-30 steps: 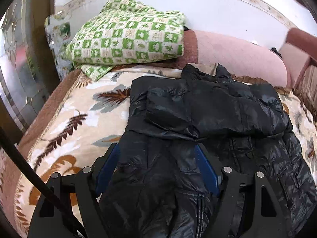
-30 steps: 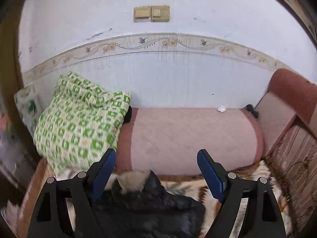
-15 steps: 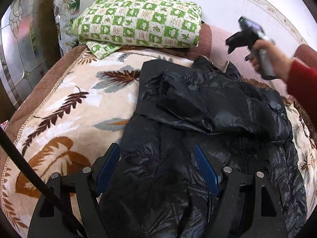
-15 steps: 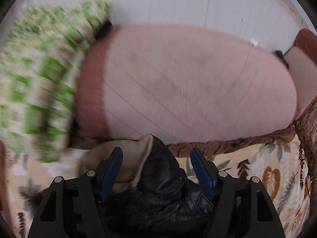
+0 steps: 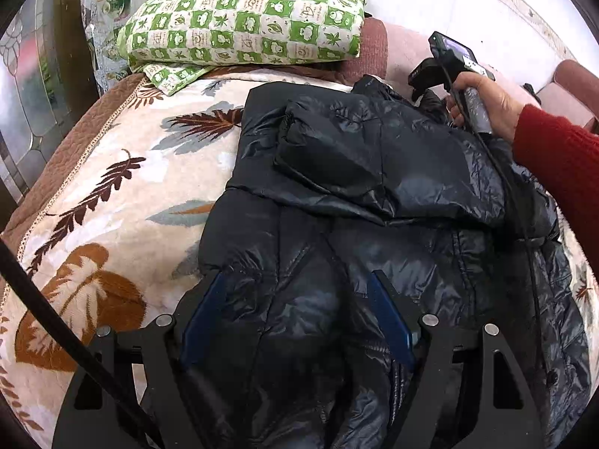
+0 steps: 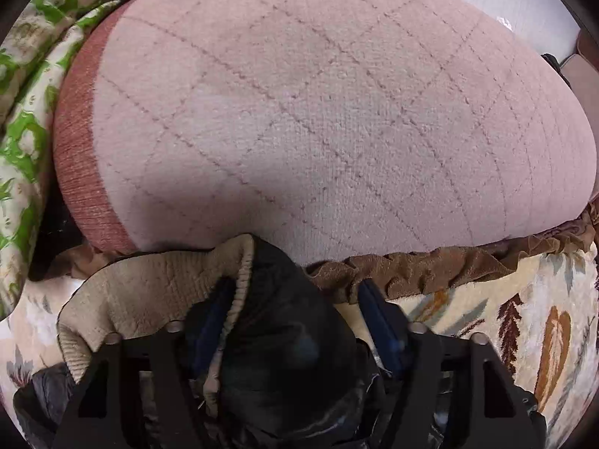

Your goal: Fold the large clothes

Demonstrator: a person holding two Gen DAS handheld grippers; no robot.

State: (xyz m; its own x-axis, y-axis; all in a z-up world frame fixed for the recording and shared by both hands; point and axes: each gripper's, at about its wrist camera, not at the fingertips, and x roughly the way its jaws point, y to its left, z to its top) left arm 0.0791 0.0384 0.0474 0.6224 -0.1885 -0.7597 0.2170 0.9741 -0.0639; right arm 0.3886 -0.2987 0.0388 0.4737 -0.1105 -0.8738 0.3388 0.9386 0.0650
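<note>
A black puffer jacket (image 5: 374, 194) lies on a leaf-patterned blanket (image 5: 112, 202), its sleeves folded across the chest. My left gripper (image 5: 295, 299) is open just above the jacket's lower front, blue pads on either side of a bulge of fabric. My right gripper (image 6: 292, 307) is open over the jacket's hood (image 6: 284, 299) at the collar, beside its beige fleece lining (image 6: 149, 292). In the left wrist view the right gripper's body (image 5: 449, 60) shows at the collar, held by a hand in a red sleeve.
A green checked quilt (image 5: 247, 18) is folded at the back left on a pink bolster (image 6: 318, 112) that runs along the white wall. A brown ruffled blanket edge (image 6: 430, 265) lies under the bolster. A dark cable (image 5: 56, 321) crosses the lower left.
My right gripper has dropped from facing the wall to the jacket's hood. My left gripper has moved closer over the jacket's lower front. Both stay open.
</note>
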